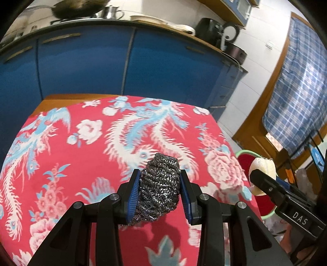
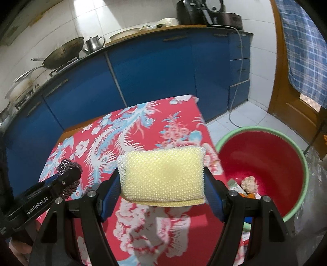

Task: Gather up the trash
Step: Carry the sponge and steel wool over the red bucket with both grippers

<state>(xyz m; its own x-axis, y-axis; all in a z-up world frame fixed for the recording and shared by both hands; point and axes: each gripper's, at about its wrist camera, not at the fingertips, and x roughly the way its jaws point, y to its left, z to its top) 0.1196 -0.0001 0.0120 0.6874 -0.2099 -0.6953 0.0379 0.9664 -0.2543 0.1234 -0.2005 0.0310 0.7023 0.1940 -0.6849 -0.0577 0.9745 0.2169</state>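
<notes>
My left gripper (image 1: 160, 189) is shut on a steel wool scourer (image 1: 161, 184), held above the table with the red floral cloth (image 1: 92, 143). In the right wrist view the same left gripper (image 2: 67, 180) shows at the lower left with the scourer (image 2: 68, 164) in it. My right gripper (image 2: 162, 184) is shut on a yellow netted sponge (image 2: 163, 174), also above the cloth (image 2: 143, 133). From the left wrist view that sponge (image 1: 263, 165) pokes out past the right gripper's finger. A red bin with a green rim (image 2: 271, 163) stands on the floor right of the table, with some scraps (image 2: 248, 183) at its bottom.
Blue cabinets (image 1: 85, 61) run behind the table, with a wok (image 2: 61, 53), a kettle (image 2: 94, 43) and appliances (image 2: 204, 12) on the counter. A wooden door with a checked blue cloth (image 1: 300, 86) is at the right. A grey cable (image 2: 240, 71) hangs by the drawers.
</notes>
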